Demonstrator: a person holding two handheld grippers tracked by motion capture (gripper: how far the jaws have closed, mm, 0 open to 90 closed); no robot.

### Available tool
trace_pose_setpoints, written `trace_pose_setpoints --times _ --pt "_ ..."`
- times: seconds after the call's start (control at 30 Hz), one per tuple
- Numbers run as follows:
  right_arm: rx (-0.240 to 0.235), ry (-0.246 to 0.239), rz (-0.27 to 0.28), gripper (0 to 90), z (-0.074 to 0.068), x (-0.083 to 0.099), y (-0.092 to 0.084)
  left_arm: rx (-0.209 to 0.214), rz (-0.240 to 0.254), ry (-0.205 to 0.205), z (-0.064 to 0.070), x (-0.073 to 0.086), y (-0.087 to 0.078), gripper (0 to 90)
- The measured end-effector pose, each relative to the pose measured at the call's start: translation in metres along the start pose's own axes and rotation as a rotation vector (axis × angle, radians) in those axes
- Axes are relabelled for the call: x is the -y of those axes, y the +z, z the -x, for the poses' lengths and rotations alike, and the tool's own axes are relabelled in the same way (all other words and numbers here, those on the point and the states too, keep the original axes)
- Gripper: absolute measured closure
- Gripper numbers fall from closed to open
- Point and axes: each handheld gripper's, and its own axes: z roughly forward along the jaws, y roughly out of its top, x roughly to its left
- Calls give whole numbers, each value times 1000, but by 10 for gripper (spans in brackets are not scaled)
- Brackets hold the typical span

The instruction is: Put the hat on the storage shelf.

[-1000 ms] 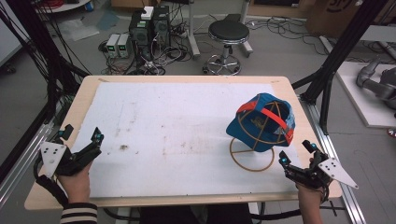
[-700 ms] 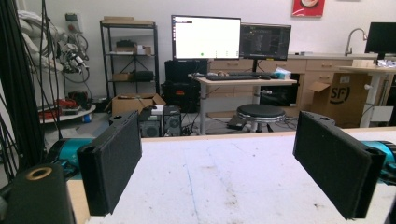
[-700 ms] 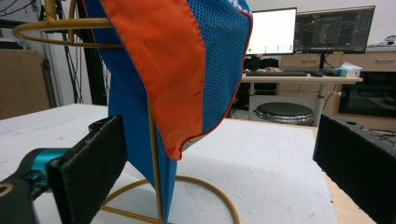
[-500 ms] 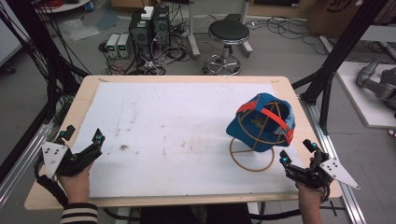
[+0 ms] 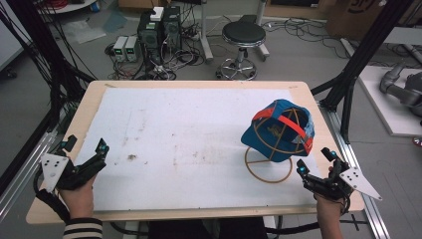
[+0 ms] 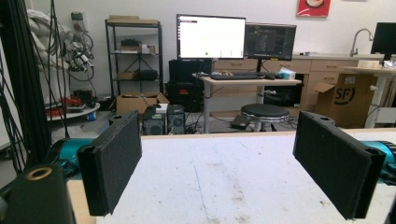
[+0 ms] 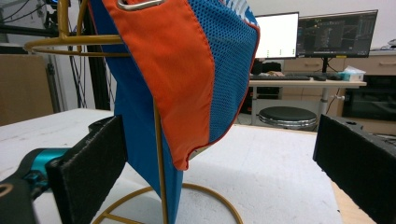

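- The right gripper [image 5: 315,163] has its jaws wide apart with nothing between them; in the right gripper view its two black pads [image 7: 91,168] stand at either side of the frame, with the cap just ahead.
- This gripper sits at the near right corner of the table, held in the person's right hand [image 5: 328,204], just beside the ring base of the stand but not touching it.
- The left gripper [image 5: 85,150] also has its jaws spread and empty; in the left gripper view its pads [image 6: 112,165] frame only bare white table surface.
- It rests at the near left corner, in the left hand [image 5: 78,198], well apart from the cap.
- The cap [image 5: 278,130], blue with orange panels and strap, hangs on a gold wire stand [image 5: 268,167] at the right side of the table, tilted, its brim pointing left.
- Close up, the cap [image 7: 187,74] shows blue mesh and an orange panel draped over the stand's upright rod [image 7: 161,177].
- The table [image 5: 189,114] carries a white sheet with brownish smudges near its middle.
- Beyond the far edge stand a black stool [image 5: 243,35] and computer boxes [image 5: 159,27] on the floor.
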Motion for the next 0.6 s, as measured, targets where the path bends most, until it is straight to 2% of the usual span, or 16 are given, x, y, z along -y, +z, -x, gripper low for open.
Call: trace_pose_setpoints --times 0.6 --pt "-3 5 8 27 -2 -5 1 4 -13 2 0 2 1 159"
